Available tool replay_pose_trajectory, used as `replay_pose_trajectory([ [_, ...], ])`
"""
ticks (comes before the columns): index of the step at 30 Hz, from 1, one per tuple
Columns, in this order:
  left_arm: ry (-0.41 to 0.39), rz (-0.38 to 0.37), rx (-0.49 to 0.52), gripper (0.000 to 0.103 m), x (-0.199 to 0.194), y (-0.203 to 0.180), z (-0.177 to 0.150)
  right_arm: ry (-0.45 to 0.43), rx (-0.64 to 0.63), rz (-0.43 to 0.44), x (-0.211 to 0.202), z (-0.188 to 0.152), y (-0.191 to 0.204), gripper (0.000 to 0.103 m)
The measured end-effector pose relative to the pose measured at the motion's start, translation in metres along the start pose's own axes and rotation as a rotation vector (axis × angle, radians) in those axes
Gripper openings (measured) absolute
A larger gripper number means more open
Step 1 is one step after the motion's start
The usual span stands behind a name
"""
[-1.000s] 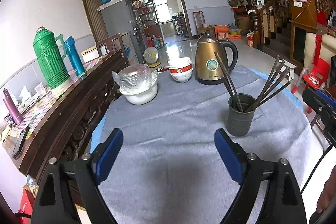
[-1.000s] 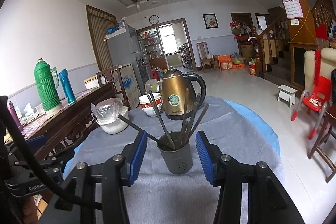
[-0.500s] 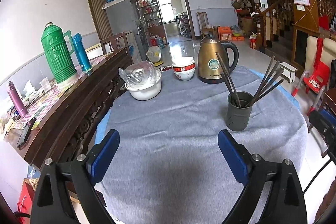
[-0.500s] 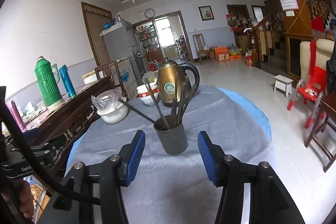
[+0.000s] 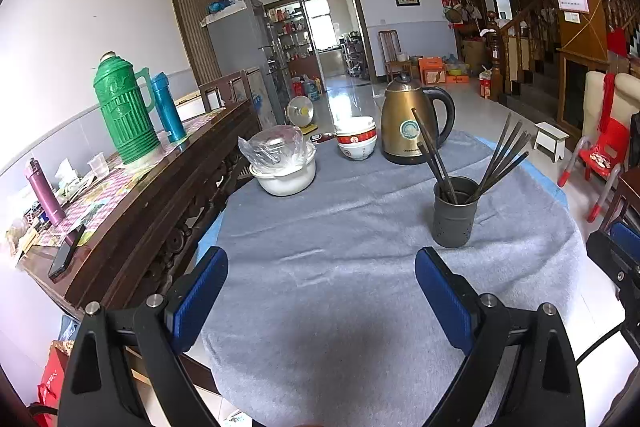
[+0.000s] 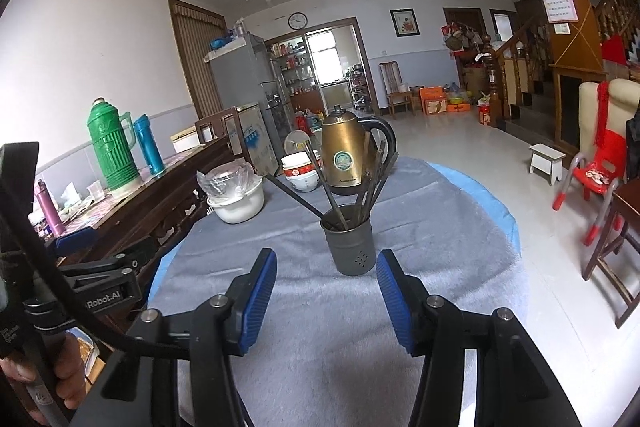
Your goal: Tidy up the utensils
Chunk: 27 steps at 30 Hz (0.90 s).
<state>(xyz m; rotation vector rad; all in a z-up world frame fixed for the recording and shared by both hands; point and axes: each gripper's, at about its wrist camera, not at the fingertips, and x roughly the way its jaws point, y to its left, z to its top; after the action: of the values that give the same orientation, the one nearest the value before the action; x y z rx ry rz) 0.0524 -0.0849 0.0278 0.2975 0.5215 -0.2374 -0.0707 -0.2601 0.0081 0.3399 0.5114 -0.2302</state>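
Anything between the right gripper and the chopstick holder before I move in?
Nothing: in the right wrist view only bare grey tablecloth lies between the right gripper, jaws open, and the chopstick holder.

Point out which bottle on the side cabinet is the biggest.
The green thermos, ribbed with a handle. It is taller and much wider than the slim blue flask beside it and the purple bottle nearer the camera.

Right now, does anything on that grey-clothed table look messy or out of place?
Nothing is spilled or broken. The dark chopsticks splay out at different angles in the dark grey perforated holder rather than standing bunched. The white bowl covered with crinkled plastic sits upright.
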Motion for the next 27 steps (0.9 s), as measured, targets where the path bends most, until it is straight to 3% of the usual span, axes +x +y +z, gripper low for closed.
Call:
replay_pose_trajectory([
  [19, 0.015, 0.032, -0.080, 0.095, -0.011, 0.035, -0.022, 0.103, 0.008, -0.044, 0.009, -0.013, 0.025, 0.056],
  [27, 0.018, 0.029, -0.102, 0.095, -0.013, 0.044, -0.028, 0.107, -0.024, -0.047, 0.009, -0.016, 0.044, 0.056],
])
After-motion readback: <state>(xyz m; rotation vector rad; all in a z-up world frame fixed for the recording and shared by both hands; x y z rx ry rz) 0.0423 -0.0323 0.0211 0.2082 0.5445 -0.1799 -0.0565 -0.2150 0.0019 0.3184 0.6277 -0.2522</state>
